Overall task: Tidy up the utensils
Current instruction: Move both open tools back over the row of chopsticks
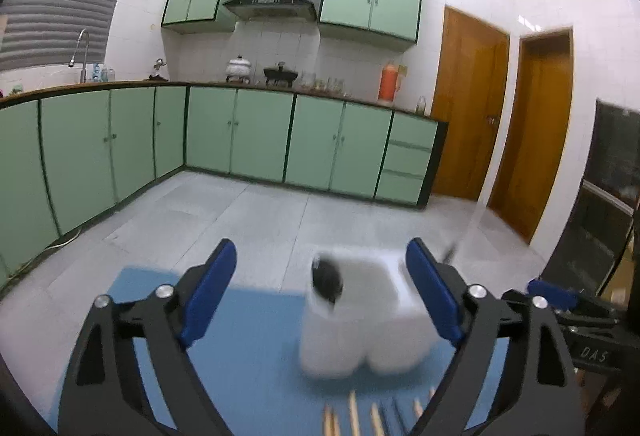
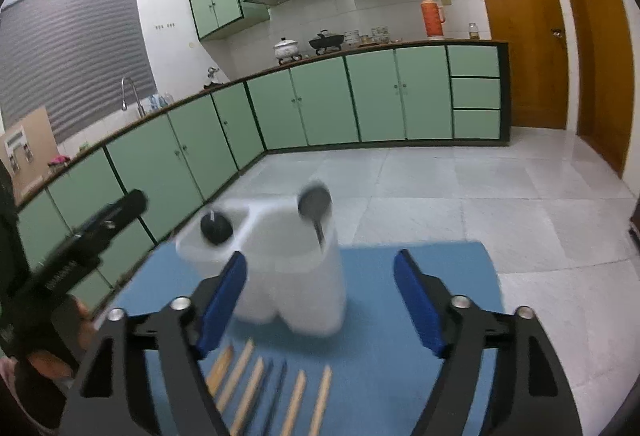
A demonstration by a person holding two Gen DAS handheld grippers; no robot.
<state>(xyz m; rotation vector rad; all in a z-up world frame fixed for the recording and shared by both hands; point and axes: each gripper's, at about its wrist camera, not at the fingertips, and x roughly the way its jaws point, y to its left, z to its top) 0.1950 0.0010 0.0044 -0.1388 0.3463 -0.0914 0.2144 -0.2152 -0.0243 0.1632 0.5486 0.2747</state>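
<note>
Left gripper jaws apart, nothing held. White utensil holder stands mid blue mat, clear of edges, holding two dark-headed utensils. Seven sticks lie before it. Right gripper likewise parted, holding nothing.

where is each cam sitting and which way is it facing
Left wrist: on the left gripper, facing forward over the blue mat at the white plastic utensil holder; its blue-padded fingers show, open.
Right wrist: on the right gripper, facing the same holder and wooden chopsticks; the left gripper shows at left.
Shared: holder, mat, green kitchen cabinets.
</note>
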